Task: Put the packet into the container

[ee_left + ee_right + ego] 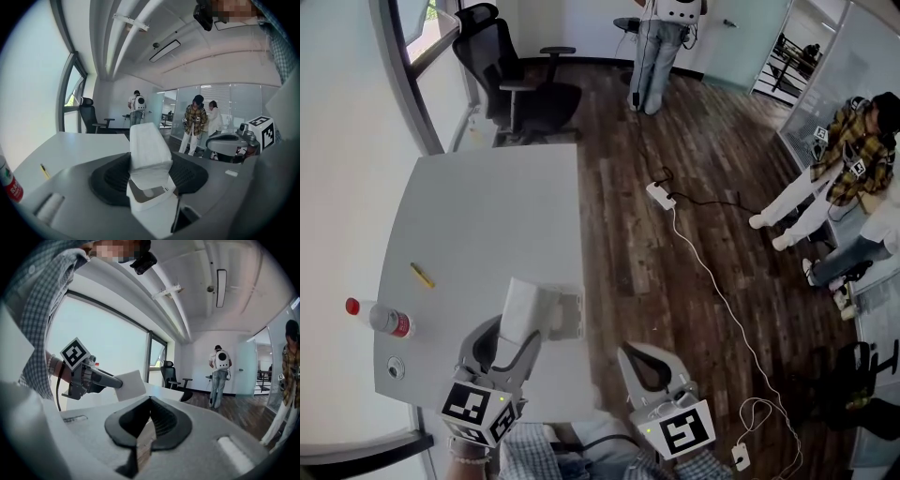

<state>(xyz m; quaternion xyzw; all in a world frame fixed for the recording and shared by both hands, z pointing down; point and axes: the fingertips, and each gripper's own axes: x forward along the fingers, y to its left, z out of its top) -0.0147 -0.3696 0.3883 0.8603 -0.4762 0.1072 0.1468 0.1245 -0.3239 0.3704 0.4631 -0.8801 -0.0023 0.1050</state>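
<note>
My left gripper is shut on a white packet that stands up out of its jaws, above the near right part of the grey table. In the left gripper view the packet fills the gap between the jaws, and its lower end is at the open white container. In the head view the container sits just right of the packet, near the table's edge. My right gripper hangs off the table over the wooden floor, shut, with nothing between its fingers. The right gripper view shows the left gripper holding the packet.
A bottle with a red cap lies at the table's left edge, with a yellow pen beyond it. An office chair stands behind the table. A power strip with a white cable lies on the floor. People are at the right.
</note>
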